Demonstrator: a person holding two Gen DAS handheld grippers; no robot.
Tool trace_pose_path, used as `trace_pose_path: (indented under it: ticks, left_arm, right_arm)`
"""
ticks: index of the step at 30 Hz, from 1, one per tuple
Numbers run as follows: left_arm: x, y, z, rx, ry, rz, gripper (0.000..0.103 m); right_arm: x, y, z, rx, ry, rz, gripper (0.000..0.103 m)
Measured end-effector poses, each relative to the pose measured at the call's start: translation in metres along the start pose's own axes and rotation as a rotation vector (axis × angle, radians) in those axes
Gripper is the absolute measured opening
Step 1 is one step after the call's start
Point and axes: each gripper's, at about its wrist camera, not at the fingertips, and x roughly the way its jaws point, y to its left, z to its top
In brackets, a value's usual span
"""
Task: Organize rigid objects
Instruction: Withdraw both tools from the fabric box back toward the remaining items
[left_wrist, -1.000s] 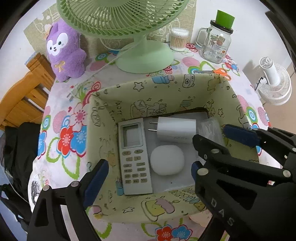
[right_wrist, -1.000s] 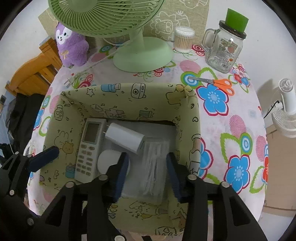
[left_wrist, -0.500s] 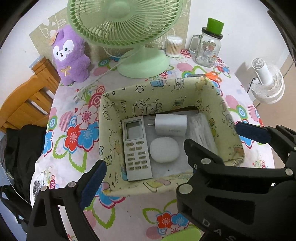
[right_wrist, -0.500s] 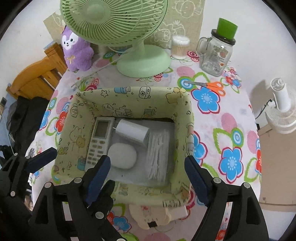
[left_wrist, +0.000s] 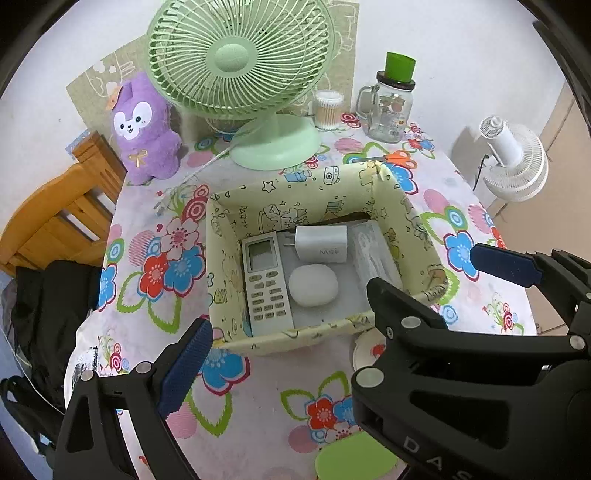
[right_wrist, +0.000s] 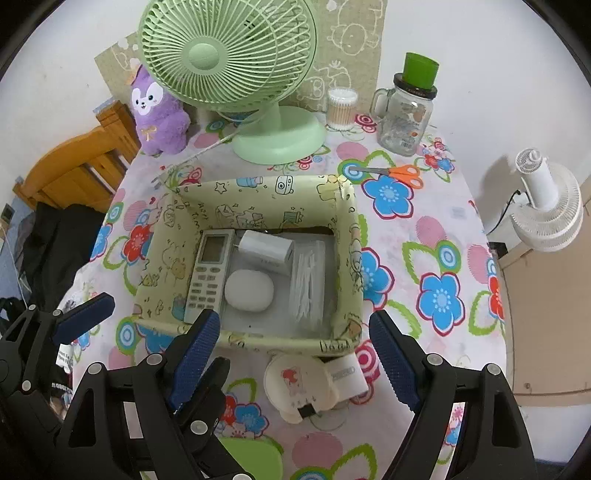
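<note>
- Left claw (left_wrist: 369, 332) and right claw (right_wrist: 295, 350), both spread wide and empty, hover near the fabric bin (right_wrist: 258, 192).
- "PARTY" is printed on the bin's far wall; the charger (left_wrist: 321, 243) shows unreadable lettering.

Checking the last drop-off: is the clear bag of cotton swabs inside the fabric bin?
Inside. The bag lies flat on the bin floor, by its right wall, beside the charger.

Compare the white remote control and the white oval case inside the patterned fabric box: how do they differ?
The white remote control is long, flat and rectangular, with a screen and buttons; the white oval case is short, rounded and plain. The remote lies along the patterned fabric box's left wall; the case lies mid-floor. Both are white and lie flat.
</note>
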Motion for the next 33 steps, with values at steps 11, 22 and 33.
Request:
trace_pose_path:
  ticks: [11,22,33]
  left_arm:
    - [-0.021,-0.004,-0.014,0.02,-0.02,0.0,0.096]
    - [-0.038,-0.009,-0.03,0.055,-0.053,0.006,0.096]
    - [-0.038,-0.014,-0.051,0.087,-0.043,-0.025,0.096]
  right_arm:
    - [-0.029,0.005,-0.018,-0.003,-0.054,-0.043,0.085]
    - [-0.05,0.008,-0.037,0.002,-0.098,-0.092,0.085]
    - [-0.056,0.009,-0.062,0.026,-0.11,-0.14,0.085]
